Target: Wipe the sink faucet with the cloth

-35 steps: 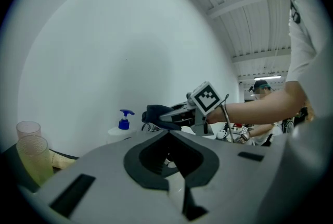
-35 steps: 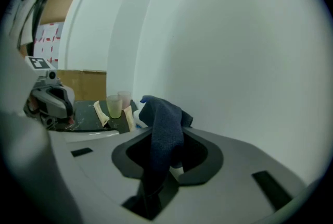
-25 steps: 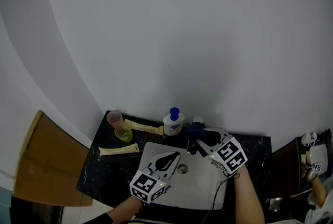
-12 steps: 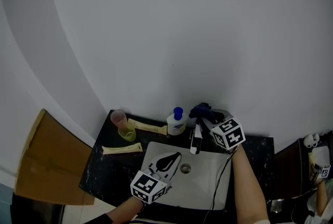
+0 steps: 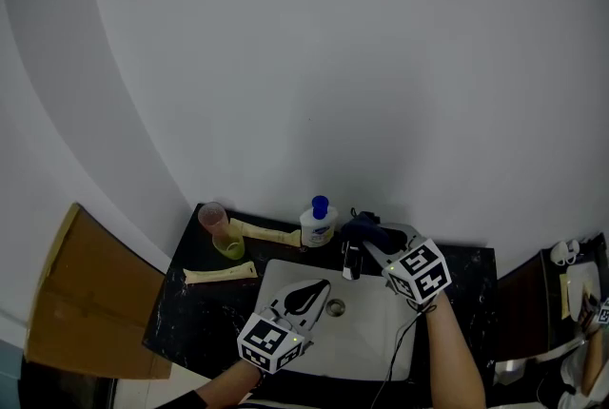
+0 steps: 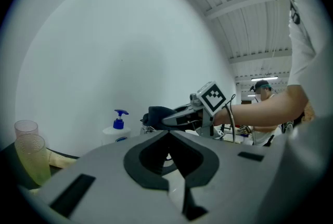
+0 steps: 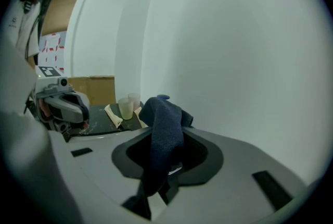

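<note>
Looks mid-wipe. Pinches the cloth (image 5: 363,228) in the right gripper (image 5: 373,243), bunched at the faucet (image 5: 350,261) top behind the sink (image 5: 381,345). Holds the left gripper (image 5: 309,291) over the sink, jaws pressed together on nothing. Probably leaves spout and base to do. Cannot tell whether cloth touches metal: too small in head view, blocked by cloth in right gripper view.

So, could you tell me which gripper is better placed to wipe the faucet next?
Right. The right gripper has its jaws shut on the dark cloth, close beside the faucet; the left gripper is shut, holds nothing, and sits over the sink.
</note>
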A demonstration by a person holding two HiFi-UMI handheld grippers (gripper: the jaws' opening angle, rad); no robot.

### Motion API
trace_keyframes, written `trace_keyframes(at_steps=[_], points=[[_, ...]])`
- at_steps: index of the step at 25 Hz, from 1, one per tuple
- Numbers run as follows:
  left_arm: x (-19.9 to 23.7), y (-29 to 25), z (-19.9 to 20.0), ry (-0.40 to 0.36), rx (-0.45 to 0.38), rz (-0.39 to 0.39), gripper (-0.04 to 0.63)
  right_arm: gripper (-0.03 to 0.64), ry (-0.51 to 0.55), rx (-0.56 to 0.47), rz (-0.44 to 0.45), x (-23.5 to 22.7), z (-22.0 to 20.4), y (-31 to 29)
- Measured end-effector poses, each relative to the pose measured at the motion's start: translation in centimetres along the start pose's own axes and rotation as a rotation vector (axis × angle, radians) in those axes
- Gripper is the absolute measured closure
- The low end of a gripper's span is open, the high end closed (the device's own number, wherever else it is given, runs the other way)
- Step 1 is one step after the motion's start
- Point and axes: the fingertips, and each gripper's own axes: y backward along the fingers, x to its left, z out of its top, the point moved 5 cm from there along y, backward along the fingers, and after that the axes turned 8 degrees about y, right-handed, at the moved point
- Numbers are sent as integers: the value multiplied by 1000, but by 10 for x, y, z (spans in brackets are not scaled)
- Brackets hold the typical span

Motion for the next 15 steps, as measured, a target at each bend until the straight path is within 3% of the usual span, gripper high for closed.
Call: trace_keyframes(at_steps=[8, 15], points=[[-5, -2, -3, 1, 9, -23, 597, 502, 22, 9, 54, 10, 1, 2], [6, 8, 3, 3, -4, 12, 597, 500, -58, 36, -49, -39, 1, -29]])
